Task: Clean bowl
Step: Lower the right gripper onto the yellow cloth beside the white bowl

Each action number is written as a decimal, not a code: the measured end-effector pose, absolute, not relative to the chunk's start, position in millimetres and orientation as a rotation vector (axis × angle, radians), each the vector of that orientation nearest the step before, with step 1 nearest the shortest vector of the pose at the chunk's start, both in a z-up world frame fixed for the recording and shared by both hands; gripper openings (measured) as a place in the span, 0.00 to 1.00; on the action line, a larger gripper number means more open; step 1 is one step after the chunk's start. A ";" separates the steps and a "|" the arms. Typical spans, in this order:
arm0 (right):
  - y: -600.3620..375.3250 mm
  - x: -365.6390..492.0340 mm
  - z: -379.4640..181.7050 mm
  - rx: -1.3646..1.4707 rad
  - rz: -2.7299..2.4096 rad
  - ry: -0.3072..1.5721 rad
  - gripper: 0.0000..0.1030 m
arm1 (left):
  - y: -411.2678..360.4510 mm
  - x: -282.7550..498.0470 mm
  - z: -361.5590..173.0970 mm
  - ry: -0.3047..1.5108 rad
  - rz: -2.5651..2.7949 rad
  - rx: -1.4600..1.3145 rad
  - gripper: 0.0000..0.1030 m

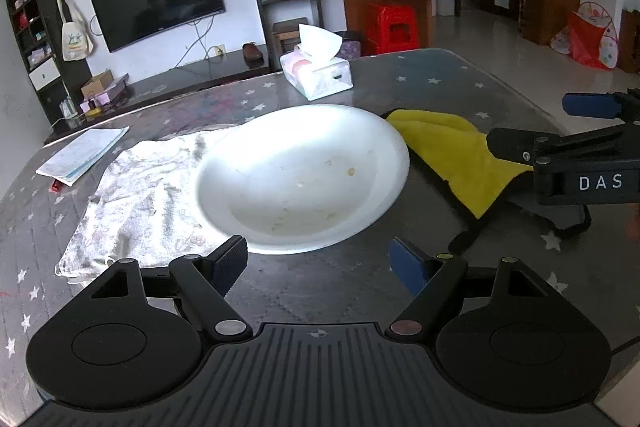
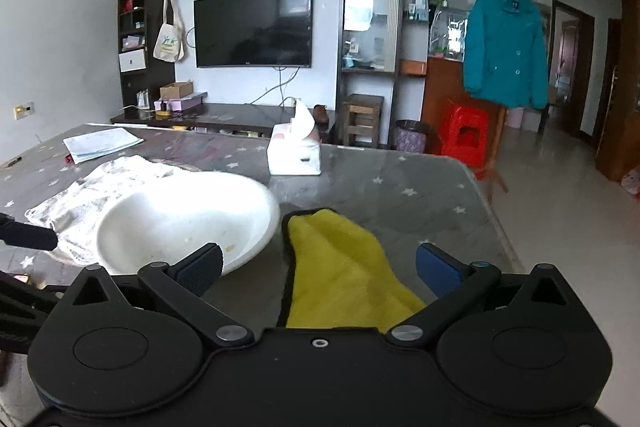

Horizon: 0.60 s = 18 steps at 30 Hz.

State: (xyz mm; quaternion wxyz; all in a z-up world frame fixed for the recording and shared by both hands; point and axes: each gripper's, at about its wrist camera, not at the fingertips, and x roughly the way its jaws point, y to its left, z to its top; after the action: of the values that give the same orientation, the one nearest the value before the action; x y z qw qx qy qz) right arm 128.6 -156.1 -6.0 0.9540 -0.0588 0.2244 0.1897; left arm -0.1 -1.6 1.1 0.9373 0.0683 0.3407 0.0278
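Note:
A white bowl (image 1: 300, 175) with small food specks inside sits on the dark star-patterned table (image 1: 440, 79); it also shows in the right wrist view (image 2: 180, 215). A yellow cloth (image 1: 452, 147) lies to its right, also in the right wrist view (image 2: 340, 267). My left gripper (image 1: 320, 265) is open and empty, just in front of the bowl's near rim. My right gripper (image 2: 318, 269) is open, its fingers on either side of the yellow cloth; it also shows in the left wrist view (image 1: 540, 123).
A white patterned towel (image 1: 140, 199) lies left of the bowl, partly under it. A tissue box (image 1: 318, 73) stands behind the bowl. A paper booklet (image 1: 82, 155) lies at the far left. A red stool (image 2: 466, 135) stands beyond the table.

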 end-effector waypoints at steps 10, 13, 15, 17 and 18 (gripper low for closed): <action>-150.7 120.0 -14.1 -0.093 0.335 0.427 1.00 | -4.9 -1.7 -0.5 0.675 0.079 0.141 0.81; -164.1 113.4 -11.3 -0.037 0.332 0.428 1.00 | -4.7 -5.6 -0.2 0.667 0.079 0.142 0.82; -173.7 116.7 -8.4 -0.033 0.337 0.441 1.00 | -5.8 -5.7 -1.4 0.670 0.078 0.146 0.82; -175.4 118.9 -7.4 -0.037 0.342 0.450 1.00 | -7.0 -6.4 -2.1 0.669 0.075 0.149 0.82; -176.0 119.6 -7.9 -0.032 0.347 0.452 1.00 | -7.9 -6.7 -2.9 0.671 0.073 0.152 0.83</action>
State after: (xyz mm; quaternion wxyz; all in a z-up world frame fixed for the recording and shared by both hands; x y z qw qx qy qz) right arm 119.6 -176.0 -7.9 0.9596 -0.0160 0.2227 0.1712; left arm -6.7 -7.9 -2.9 0.9408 0.0745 0.3286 0.0360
